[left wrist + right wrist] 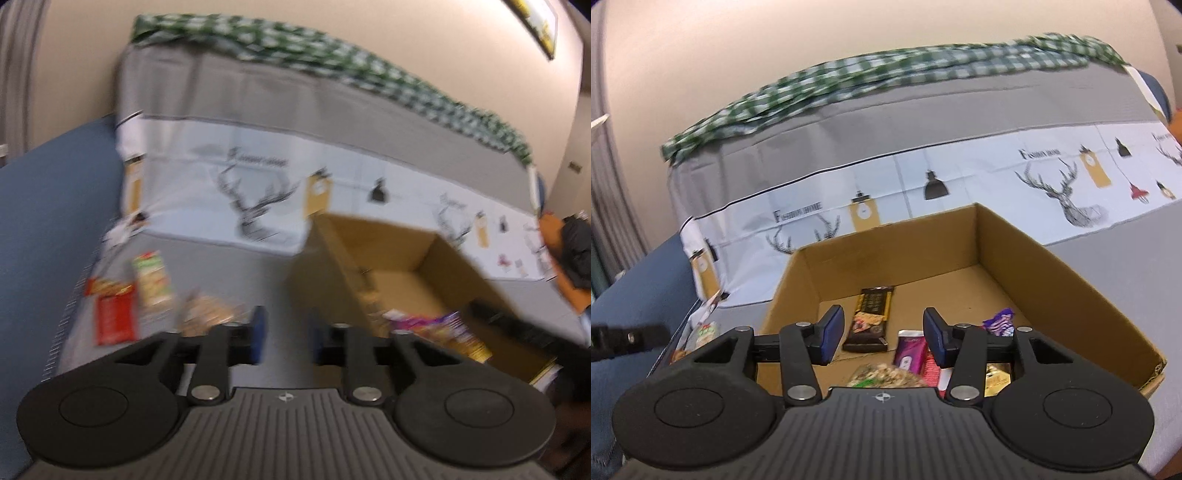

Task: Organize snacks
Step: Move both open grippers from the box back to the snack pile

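Well, the right gripper (882, 336) hangs over the near end of an open cardboard box (1034, 266), its blue pads (833, 332) spread apart with nothing between them. Below it the box holds several snacks: a dark bar (871, 317) lying lengthwise on the floor of the box, a magenta packet (908, 354) just right of it, a purple wrapper (999, 323) nearer the right wall, a gold packet (997, 380) at the near right, and a clear packet of nuts (882, 374) at the near edge, partly hidden by the tool's body.

The left gripper (286, 336) is to the left of the same box (454, 258) and over the grey cover (280, 280). Its pads are drawn close, leaving only a narrow gap, and they pinch nothing. This view is blurred, so labels cannot be read. 4 snacks lie loose on the cover, outside the box: a green-and-white packet (151, 280), a small red-and-yellow packet (107, 286) beside it, a flat red packet (112, 321) just below that one, and a brownish packet (207, 314) just past the left pad. A purple-and-yellow packet (443, 328) shows in the near part of the box.

Behind everything, a white cloth printed with deer heads (1067, 199) runs along the backrest, and a green checked cloth (886, 70) lies along the top.
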A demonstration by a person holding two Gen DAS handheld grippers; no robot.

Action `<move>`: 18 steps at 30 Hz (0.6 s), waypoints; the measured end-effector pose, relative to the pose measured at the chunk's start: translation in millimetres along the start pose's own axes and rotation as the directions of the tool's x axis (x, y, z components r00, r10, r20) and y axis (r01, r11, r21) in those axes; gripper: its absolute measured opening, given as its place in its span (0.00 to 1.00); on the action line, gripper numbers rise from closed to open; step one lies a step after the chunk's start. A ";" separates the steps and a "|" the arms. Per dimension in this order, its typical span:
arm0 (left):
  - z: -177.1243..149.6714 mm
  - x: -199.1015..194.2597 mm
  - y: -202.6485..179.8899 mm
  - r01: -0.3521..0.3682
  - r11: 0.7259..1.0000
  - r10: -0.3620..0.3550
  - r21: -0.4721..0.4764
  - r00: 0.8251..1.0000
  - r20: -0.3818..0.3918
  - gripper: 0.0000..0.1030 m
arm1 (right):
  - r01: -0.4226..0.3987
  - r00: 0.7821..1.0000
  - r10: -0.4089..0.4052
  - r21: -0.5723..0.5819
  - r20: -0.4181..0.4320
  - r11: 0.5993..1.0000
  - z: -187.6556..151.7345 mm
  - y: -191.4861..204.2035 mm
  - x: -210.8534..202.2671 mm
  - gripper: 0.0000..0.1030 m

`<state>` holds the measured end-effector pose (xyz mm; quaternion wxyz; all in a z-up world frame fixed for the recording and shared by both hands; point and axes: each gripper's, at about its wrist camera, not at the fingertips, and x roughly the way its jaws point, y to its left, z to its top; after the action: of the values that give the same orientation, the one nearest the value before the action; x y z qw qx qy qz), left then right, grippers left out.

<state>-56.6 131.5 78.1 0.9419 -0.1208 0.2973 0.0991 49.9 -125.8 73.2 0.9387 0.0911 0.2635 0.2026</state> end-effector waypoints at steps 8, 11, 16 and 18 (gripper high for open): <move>-50.2 1.5 71.9 -0.087 0.986 0.081 -0.139 0.995 -0.051 0.09 | -0.060 0.998 0.059 -0.096 -0.017 0.994 -19.4 25.4 -13.0 0.48; -49.4 1.4 68.9 -0.071 0.991 0.067 -0.114 0.997 -0.039 0.09 | -0.082 0.997 0.080 -0.136 -0.021 0.987 -25.9 36.9 -15.4 0.48; -53.3 4.4 64.8 -0.039 0.996 0.037 -0.075 0.999 -0.035 0.09 | -0.107 0.994 0.103 -0.187 -0.031 0.977 -37.6 57.3 -12.1 0.48; -55.1 5.8 66.1 -0.031 0.996 0.028 -0.087 0.999 -0.032 0.10 | -0.117 0.993 0.113 -0.198 -0.030 0.973 -41.6 65.1 -12.0 0.48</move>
<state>-98.6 179.3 19.8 0.9295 -0.1588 0.3089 0.1240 -3.2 -69.6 61.7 0.9273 0.0096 0.2448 0.2829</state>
